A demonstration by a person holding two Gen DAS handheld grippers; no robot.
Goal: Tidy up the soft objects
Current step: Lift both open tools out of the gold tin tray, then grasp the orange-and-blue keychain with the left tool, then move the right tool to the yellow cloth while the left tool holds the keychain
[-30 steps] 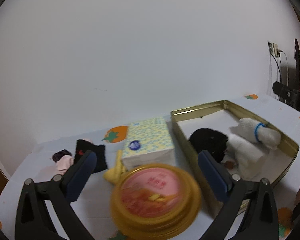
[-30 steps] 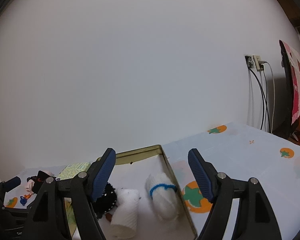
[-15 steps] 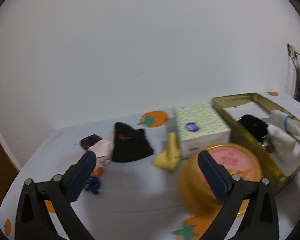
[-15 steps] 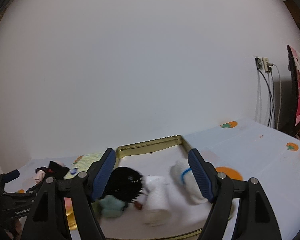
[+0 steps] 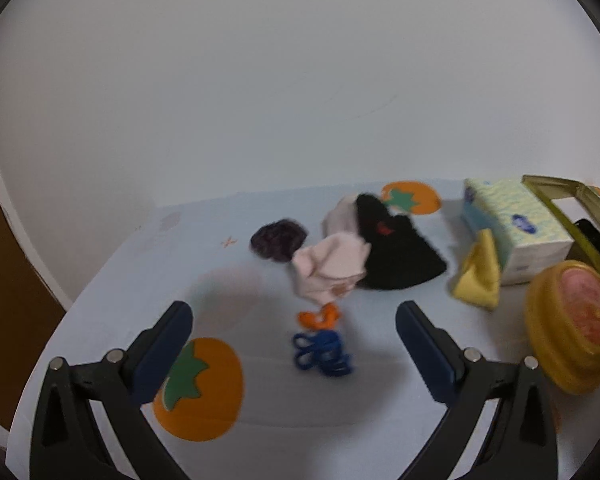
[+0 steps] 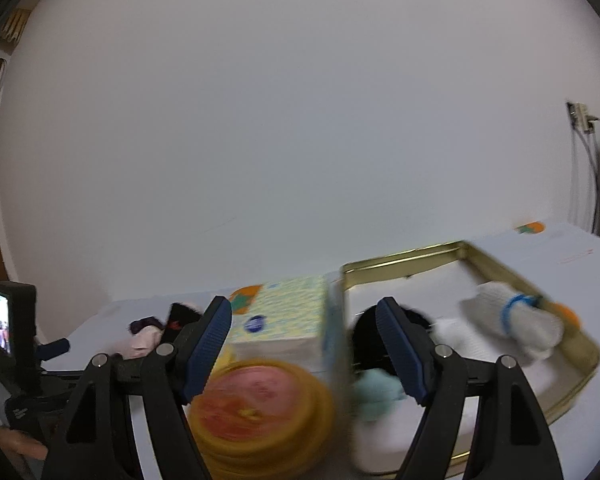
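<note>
In the left wrist view, loose soft things lie on the white table: a pink sock (image 5: 332, 266), a black sock (image 5: 396, 252), a dark purple bundle (image 5: 278, 239), a yellow cloth (image 5: 480, 276), an orange band (image 5: 319, 317) and a blue band (image 5: 320, 354). My left gripper (image 5: 294, 354) is open and empty, just in front of the bands. In the right wrist view, a gold tin (image 6: 580, 364) holds a white roll with a blue band (image 6: 516, 326), a black item (image 6: 364, 332) and a pale green item (image 6: 376, 394). My right gripper (image 6: 306, 352) is open and empty above the tin's left edge.
A tissue box (image 5: 516, 228) stands left of the tin, also in the right wrist view (image 6: 284, 320). A round yellow container with a pink lid (image 5: 572, 322) sits in front of it (image 6: 256, 404). The left gripper's body and its small screen (image 6: 4, 322) sit at far left.
My left gripper swung left from the tin and container to the loose socks and bands. My right gripper also swung left; the tin now sits at its right. Both stayed open.
</note>
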